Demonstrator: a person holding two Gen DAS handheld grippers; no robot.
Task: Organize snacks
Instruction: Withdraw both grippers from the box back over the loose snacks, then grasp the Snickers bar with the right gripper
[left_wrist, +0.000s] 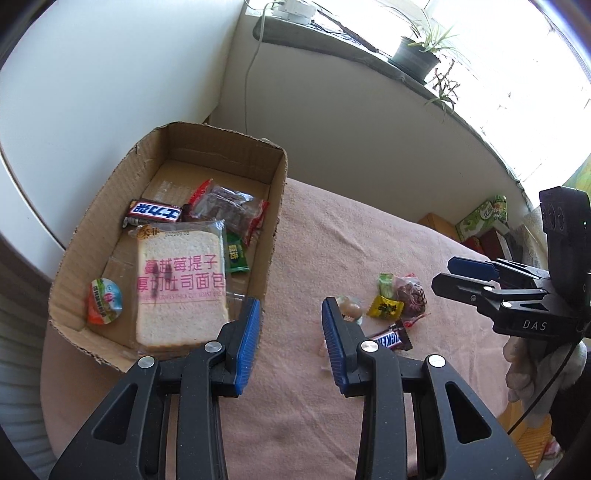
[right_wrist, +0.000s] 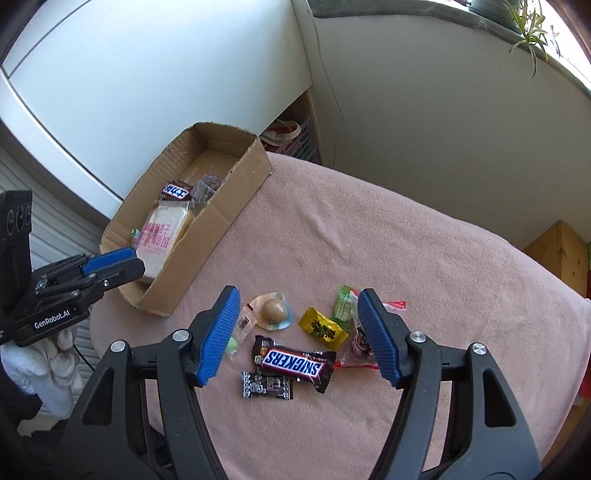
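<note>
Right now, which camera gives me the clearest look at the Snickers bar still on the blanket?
The right wrist view: the Snickers bar lies whole and unobstructed, logo readable. In the left wrist view, the same bar is partly hidden behind a blue finger.

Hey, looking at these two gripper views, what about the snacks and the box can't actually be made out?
- Right wrist view: the red-wrapped snack is half hidden behind a finger of the right gripper.
- Right wrist view: the cardboard box shows little of its contents; its near wall hides them.
- Left wrist view: the Snickers bar is partly hidden by the left gripper.
- Both views: small candy labels are unreadable.
</note>
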